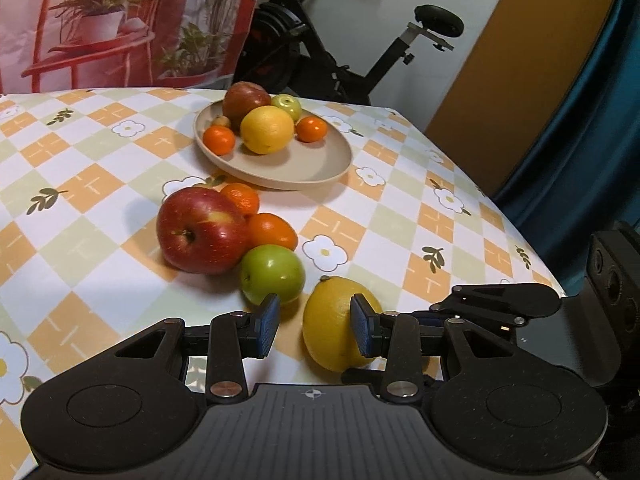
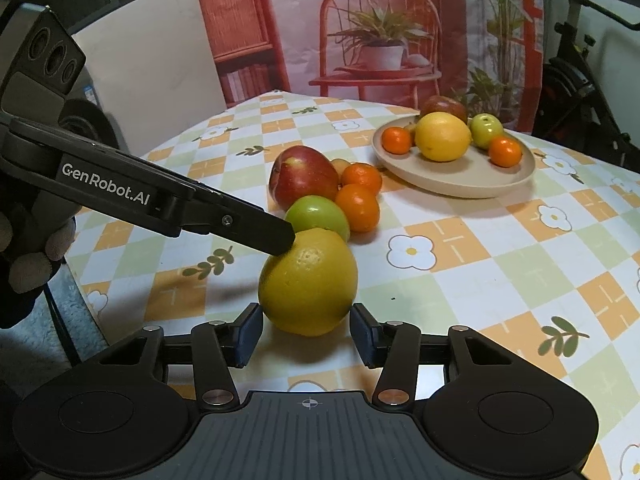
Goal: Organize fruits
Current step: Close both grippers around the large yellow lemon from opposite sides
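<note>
A yellow lemon (image 1: 328, 332) (image 2: 308, 280) lies on the checked tablecloth just ahead of both grippers. My left gripper (image 1: 314, 328) is open; its right pad sits against the lemon, its left pad near a green apple (image 1: 272, 274). My right gripper (image 2: 306, 334) is open, its pads either side of the lemon's near end. Behind lie a red apple (image 1: 202, 230) (image 2: 302, 178) and two tangerines (image 1: 272, 230) (image 2: 358, 206). A beige plate (image 1: 312, 168) (image 2: 460, 184) holds several fruits.
The table edge (image 1: 520, 236) runs along the right in the left wrist view, with a blue curtain and an exercise bike (image 1: 320, 52) beyond. The left gripper's arm (image 2: 140, 196) reaches across the right wrist view. A printed backdrop hangs behind the table.
</note>
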